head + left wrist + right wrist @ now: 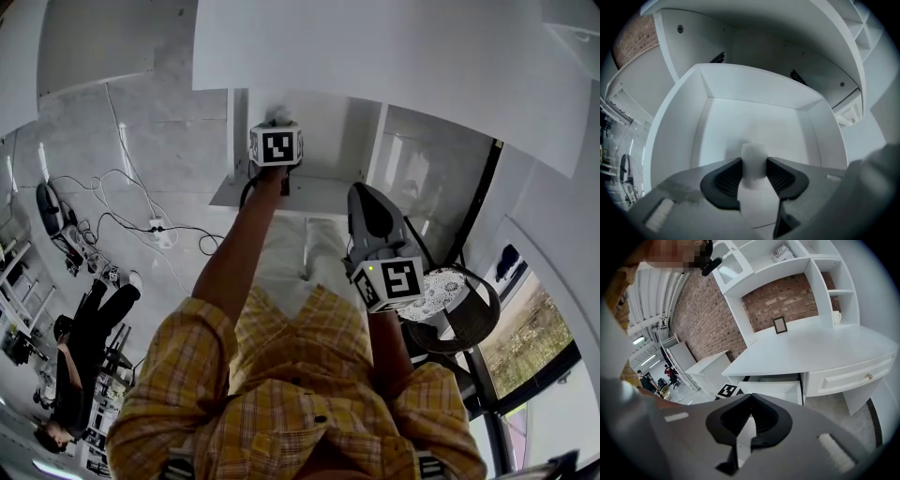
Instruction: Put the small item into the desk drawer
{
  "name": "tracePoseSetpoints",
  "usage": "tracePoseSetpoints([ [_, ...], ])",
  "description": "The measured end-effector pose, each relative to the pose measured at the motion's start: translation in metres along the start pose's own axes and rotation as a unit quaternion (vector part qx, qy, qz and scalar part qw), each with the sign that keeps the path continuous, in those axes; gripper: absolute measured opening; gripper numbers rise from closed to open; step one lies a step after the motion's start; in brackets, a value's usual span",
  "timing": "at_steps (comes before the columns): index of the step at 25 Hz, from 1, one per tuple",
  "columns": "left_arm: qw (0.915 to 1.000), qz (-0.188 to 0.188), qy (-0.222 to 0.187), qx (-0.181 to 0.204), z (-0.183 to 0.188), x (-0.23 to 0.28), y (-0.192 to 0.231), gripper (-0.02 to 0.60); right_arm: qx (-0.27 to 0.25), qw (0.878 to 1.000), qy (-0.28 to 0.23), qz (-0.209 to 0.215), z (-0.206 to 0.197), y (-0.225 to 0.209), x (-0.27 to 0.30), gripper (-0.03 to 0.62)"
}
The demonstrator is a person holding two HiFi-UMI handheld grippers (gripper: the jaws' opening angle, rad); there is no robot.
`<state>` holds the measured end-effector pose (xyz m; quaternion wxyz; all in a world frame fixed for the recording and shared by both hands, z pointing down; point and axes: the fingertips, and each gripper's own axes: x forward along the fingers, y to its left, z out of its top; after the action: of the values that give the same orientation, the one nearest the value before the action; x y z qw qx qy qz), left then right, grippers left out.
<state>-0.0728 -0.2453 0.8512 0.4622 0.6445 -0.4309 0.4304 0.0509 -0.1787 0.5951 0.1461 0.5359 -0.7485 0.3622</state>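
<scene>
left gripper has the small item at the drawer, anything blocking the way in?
Nothing visible. The left gripper is clamped on the small white item and points into the open drawer. No object shows in the visible part of the drawer's inside.

no text can be read; print on the shelf's book (782, 253) is too small

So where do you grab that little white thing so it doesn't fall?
Probably by its two sides, near the middle, like the left gripper has the small white item now. It is narrow, so the pads fit on either side. Come from above, over the open drawer.
</scene>
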Motion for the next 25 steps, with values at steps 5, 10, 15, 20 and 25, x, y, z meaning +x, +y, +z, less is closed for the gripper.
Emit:
tracePoseSetpoints([
  [5, 0.9999, -0.008, 0.002, -0.005, -0.003, 0.006, -0.001, 0.179, -0.004, 1.000, 0.006, 0.003, -0.001, 0.002, 0.001, -0.009],
  [10, 0.9998, -0.011, -0.015, -0.007, 0.003, -0.002, -0.001, 0.212, -0.009, 1.000, 0.001, 0.005, 0.000, 0.005, -0.001, -0.009],
  [15, 0.9992, -0.013, -0.036, -0.012, 0.011, -0.015, -0.002, 0.215, -0.011, 1.000, 0.000, 0.007, 0.000, 0.008, -0.006, -0.009],
  [20, 0.9980, -0.015, -0.060, -0.014, 0.019, -0.033, -0.004, 0.215, -0.020, 1.000, -0.017, 0.012, 0.005, 0.014, -0.010, -0.009],
  [25, 0.9959, -0.012, -0.088, -0.014, 0.026, -0.061, -0.008, 0.215, -0.032, 0.999, -0.029, 0.018, 0.012, 0.022, -0.019, -0.009],
])
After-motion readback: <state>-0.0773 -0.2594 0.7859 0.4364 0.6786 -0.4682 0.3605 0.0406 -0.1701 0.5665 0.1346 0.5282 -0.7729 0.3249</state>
